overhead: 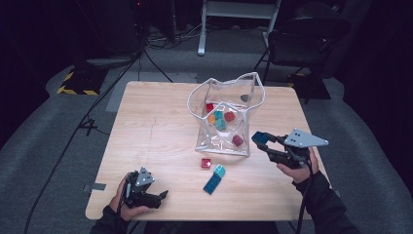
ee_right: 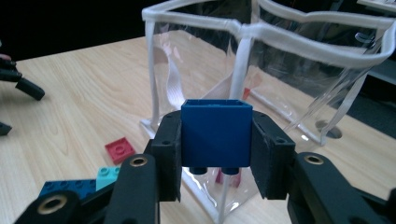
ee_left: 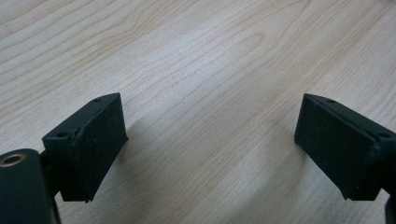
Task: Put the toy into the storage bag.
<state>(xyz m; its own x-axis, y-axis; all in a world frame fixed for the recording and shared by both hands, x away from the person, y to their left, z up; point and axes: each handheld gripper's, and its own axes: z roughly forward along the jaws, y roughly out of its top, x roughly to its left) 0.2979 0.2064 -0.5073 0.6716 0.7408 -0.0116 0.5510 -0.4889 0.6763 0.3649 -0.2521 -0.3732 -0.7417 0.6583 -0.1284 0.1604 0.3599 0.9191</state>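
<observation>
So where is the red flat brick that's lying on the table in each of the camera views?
High view: the red flat brick lies on the table just in front of the clear bag, left of the blue bricks.
Right gripper view: lower left, beside the right tool's left jaw.
Left gripper view: bare wood between open jaws; no brick here.
Shared landmark: the clear bag's white rim.

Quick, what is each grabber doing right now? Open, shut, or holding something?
Left gripper: open, nothing between its jaws, over the bare table.
Right gripper: shut on a blue brick, beside the clear bag.
</observation>
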